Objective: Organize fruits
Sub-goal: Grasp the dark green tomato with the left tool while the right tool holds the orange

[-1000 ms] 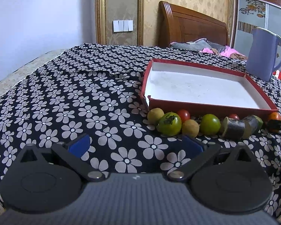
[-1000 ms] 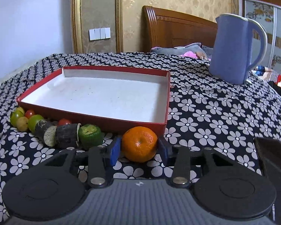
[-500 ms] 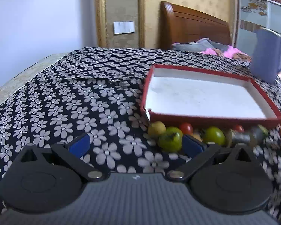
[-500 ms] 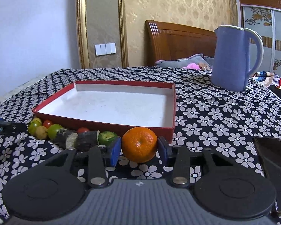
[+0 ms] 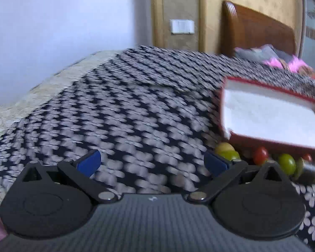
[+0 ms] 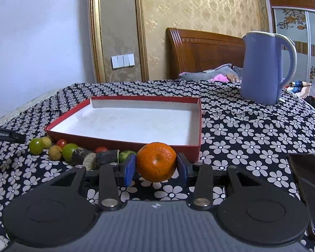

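My right gripper [image 6: 156,166] is shut on an orange mandarin [image 6: 156,161], lifted just in front of the near rim of the red tray [image 6: 124,145], whose white inside holds nothing. A row of small fruits lies along that rim: a green one [image 6: 36,146], a red tomato [image 6: 62,143], dark cane pieces [image 6: 106,157]. My left gripper [image 5: 152,162] stands open over the flowered cloth with nothing between its fingers. In the blurred left wrist view the red tray [image 5: 225,113] and the fruit row [image 5: 260,157] sit at the right.
A blue kettle [image 6: 264,67] stands on the cloth behind and right of the tray. A dark phone [image 6: 310,189] lies at the right edge. The left gripper's tip [image 6: 6,135] shows at the far left. A wooden headboard [image 6: 201,52] and clothes lie behind.
The left gripper swung left and rose, so the tray and fruits slid to the right of its view. The right gripper lifted the mandarin slightly and tilted up.
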Motion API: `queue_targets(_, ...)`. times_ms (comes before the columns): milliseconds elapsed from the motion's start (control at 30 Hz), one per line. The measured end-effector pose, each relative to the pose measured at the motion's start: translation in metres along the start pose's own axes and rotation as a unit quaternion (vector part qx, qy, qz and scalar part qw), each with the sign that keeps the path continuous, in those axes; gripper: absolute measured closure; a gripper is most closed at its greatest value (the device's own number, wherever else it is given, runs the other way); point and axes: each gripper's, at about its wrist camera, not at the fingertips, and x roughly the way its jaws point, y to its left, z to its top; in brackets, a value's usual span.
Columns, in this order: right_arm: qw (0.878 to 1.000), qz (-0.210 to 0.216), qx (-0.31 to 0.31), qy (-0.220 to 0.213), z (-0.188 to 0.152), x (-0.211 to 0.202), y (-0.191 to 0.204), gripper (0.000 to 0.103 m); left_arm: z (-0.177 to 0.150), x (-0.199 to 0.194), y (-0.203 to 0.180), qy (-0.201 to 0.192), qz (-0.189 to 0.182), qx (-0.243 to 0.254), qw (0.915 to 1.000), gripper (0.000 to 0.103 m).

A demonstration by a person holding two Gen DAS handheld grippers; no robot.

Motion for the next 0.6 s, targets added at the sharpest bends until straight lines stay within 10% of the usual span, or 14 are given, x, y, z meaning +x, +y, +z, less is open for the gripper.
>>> queue_targets(333,1.000,0.003,0.002,0.004,-0.003,0.001,0.003,0.061,-0.006,0.009,-0.042,0.019,-0.122,0.059,0.9906,0.003)
queue_targets(600,1.000,0.003,0.007,0.006,-0.005,0.002,0.001,0.061,-0.011,0.024,-0.061,0.039,-0.158,0.068,0.9843,0.053)
